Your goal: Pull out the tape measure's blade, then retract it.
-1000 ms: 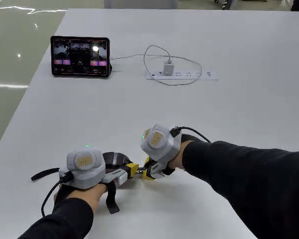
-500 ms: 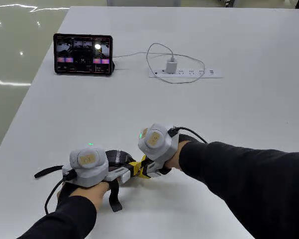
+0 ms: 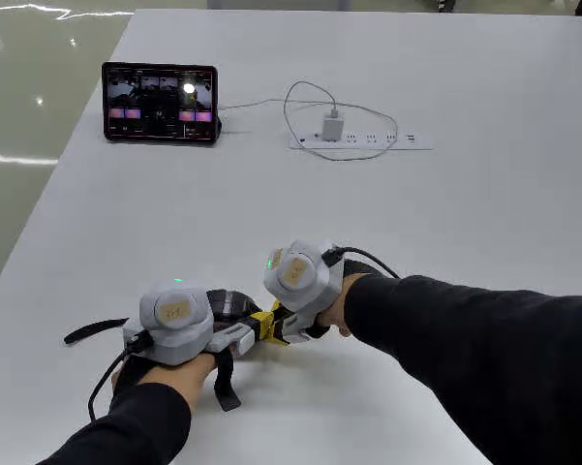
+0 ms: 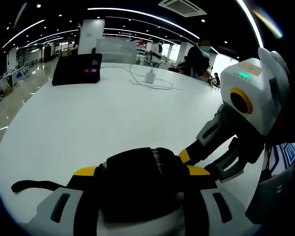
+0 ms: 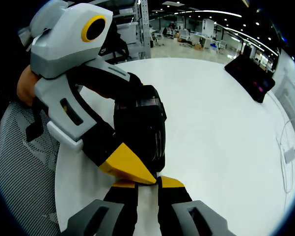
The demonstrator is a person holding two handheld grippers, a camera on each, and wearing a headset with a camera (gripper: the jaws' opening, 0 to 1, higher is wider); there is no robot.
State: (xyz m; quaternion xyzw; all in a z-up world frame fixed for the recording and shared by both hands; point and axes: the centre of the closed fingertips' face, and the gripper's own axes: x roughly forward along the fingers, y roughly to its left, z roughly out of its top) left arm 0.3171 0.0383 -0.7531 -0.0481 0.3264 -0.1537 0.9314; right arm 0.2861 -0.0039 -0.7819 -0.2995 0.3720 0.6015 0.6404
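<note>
Head view: left tool (image 3: 244, 327) clamps the tape measure (image 3: 228, 306) toward the surface's (image 3: 416, 223) left edge, with open room beyond. Right tool (image 3: 274, 332) is nearly together; I cannot tell its grip.

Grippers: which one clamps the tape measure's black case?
The left gripper; its jaws straddle the tape measure, while the right gripper only pinches at its front.
</note>
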